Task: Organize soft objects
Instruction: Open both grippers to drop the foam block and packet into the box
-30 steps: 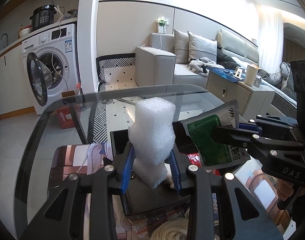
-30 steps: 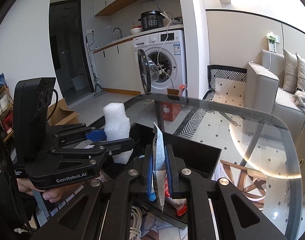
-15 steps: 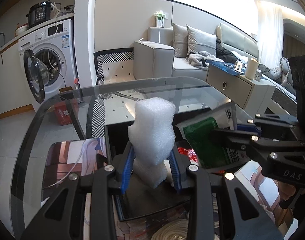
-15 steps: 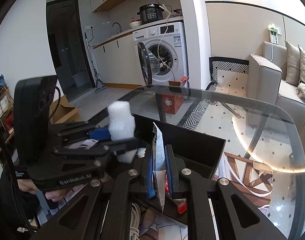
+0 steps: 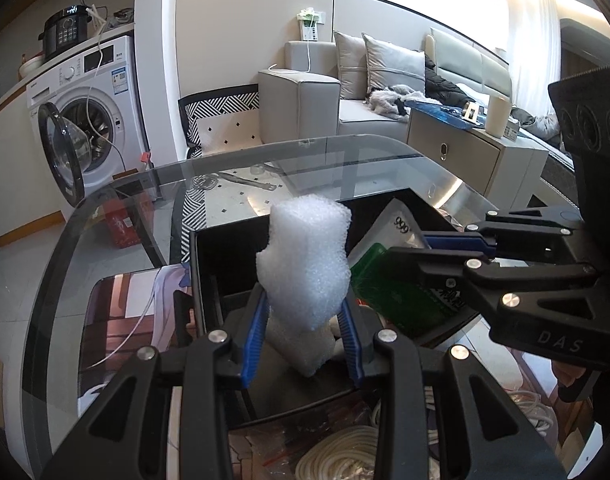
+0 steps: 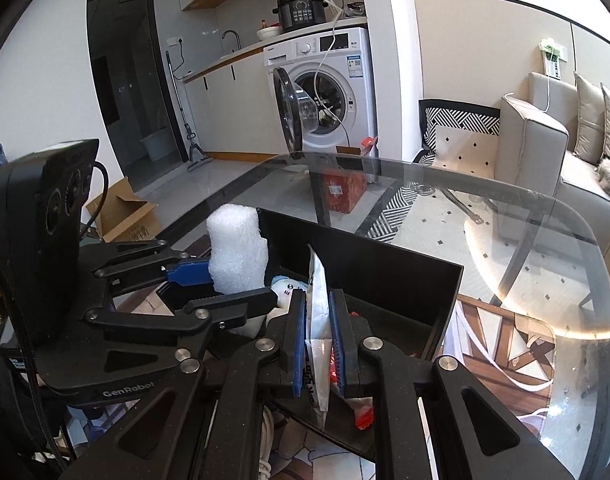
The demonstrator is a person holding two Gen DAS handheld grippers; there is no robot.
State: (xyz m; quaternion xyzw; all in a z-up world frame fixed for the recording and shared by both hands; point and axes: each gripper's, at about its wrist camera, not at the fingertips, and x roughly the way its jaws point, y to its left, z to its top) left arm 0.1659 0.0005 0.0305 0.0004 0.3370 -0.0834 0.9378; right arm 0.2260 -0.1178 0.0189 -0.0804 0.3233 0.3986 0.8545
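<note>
Pinched between the blue pads of the left gripper (image 5: 305, 332), a white foam block (image 5: 307, 268) is held upright over the black box (image 6: 385, 268). A flat packet (image 5: 393, 280), white and green, is squeezed in the right gripper (image 6: 319, 344) and is held over the same box. Both soft things are lifted, so neither has been put down yet. Some small things can be seen low inside the box, but what they are cannot be told. A coil of white cord (image 5: 337, 456) is left on the glass table (image 6: 525, 240), just in front of the box. It is judged that the task is partly done: two things are ready to be dropped in, and the cord may be next.
</note>
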